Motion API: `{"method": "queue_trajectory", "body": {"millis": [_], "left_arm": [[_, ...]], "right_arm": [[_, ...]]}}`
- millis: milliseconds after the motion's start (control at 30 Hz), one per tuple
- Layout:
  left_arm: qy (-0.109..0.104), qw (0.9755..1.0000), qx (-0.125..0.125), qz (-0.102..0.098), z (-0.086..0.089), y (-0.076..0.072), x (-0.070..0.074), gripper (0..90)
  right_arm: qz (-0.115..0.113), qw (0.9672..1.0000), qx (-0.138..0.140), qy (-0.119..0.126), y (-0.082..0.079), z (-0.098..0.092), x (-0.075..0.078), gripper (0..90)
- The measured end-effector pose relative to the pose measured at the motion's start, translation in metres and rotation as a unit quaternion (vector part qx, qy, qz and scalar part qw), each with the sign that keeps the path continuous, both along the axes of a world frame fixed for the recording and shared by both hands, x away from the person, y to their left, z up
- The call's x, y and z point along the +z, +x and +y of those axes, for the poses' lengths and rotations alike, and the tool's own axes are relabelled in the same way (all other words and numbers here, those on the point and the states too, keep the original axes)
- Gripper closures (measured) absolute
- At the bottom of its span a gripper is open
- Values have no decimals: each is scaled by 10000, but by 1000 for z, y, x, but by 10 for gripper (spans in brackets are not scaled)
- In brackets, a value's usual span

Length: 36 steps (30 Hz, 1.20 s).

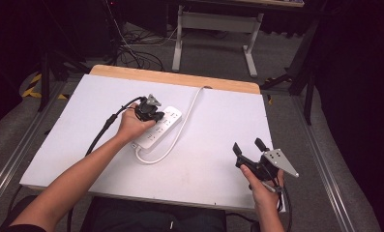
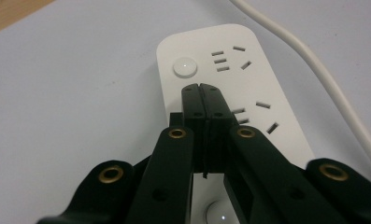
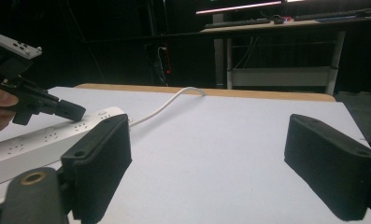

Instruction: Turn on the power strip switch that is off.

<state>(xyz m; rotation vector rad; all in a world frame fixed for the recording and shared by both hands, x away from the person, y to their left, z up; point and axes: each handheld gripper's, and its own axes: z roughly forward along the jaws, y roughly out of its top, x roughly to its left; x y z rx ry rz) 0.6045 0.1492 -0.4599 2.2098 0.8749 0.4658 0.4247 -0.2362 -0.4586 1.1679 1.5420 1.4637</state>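
Left tongs (image 1: 156, 116), clenched, tip down over the power strip (image 1: 168, 126); right tongs (image 1: 250, 146) hover released, tilted upward.

The power strip (image 2: 230, 70) is smooth, glossy white plastic; the grippers' jaws are matt black plastic; the table (image 1: 218, 159) is matt white, wood-edged at its far side.

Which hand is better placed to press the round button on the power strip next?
Left. The left gripper, jaws shut, already hangs over the power strip right beside its round button. The right gripper stands open, well off to the side over bare table.
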Motion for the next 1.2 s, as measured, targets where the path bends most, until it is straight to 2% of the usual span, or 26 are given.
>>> {"method": "queue_trajectory", "body": {"millis": [100, 233, 300, 500, 567, 667, 700, 733, 967, 1200], "left_arm": [[-51, 10000, -34, 15, 2, 1, -1, 900], [45, 10000, -33, -51, 0, -1, -1, 900], [-19, 10000, -51, 41, 2, 1, -1, 900], [-99, 9998, -75, 129, 3, 4, -1, 900], [45, 10000, -77, 37, 2, 2, -1, 900], [-2, 9999, -61, 84, 2, 3, -1, 900], [-108, 9998, -67, 152, 4, 4, -1, 900], [-116, 9998, -68, 178, 4, 4, -1, 900], [-67, 9999, -80, 112, 4, 4, -1, 900], [-108, 9998, -72, 152, 4, 4, -1, 900]], "right_arm": [[15, 10000, -2, -24, 0, 0, 0, 154], [6, 10000, 1, -16, 0, 1, -1, 155], [9, 10000, -2, -8, 0, 0, -1, 155], [20, 10000, 20, -38, 1, 1, -1, 155], [31, 10000, 12, -40, 2, 2, -1, 155], [46, 10000, 12, -40, 3, 3, -1, 155], [47, 10000, 21, -46, 3, 3, -1, 155], [51, 10000, 32, -45, 3, 3, -1, 155], [39, 10000, 41, -58, 4, 4, -1, 156], [44, 10000, 50, -53, 4, 4, -1, 156]]}}
